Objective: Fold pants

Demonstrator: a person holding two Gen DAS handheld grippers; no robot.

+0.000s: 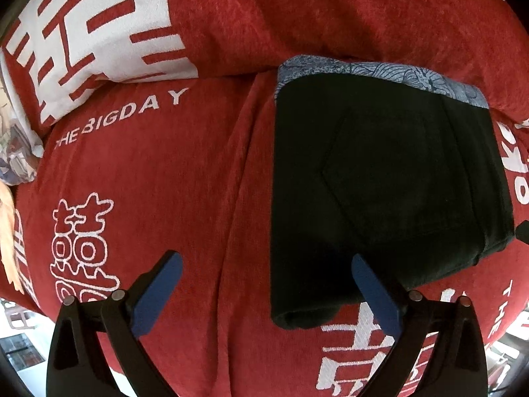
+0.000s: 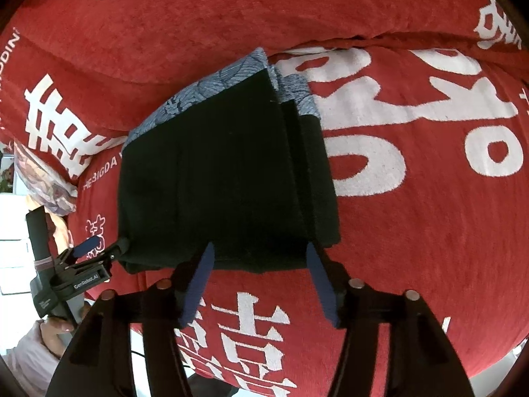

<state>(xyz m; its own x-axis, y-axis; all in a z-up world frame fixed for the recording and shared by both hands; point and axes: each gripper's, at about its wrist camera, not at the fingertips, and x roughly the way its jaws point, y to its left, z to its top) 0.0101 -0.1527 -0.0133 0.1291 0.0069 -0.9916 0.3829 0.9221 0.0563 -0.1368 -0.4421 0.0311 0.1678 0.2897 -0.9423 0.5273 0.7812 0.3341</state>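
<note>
We saw the black pants lying folded into a compact stack on a red plush blanket that covered the whole working surface. The blanket bore white Chinese characters and the words "THE BIGDAY", and it creased in long ridges beside the stack. A blue-grey patterned cloth showed along the far edge of the pants, partly under them. Behind, a red and white cushion leaned against the back of the surface.

Our left gripper hung just above the near edge of the stack with its blue-padded fingers spread wide and holding nothing; its right finger overlapped the near left corner of the pants. Our right gripper likewise stood parted, its fingers at the near edge of the stack, gripping nothing.

In the right wrist view the left gripper appeared at the stack's near left corner. At the left margin we made out a pale patterned fabric and bright white surroundings, too blurred to identify.
</note>
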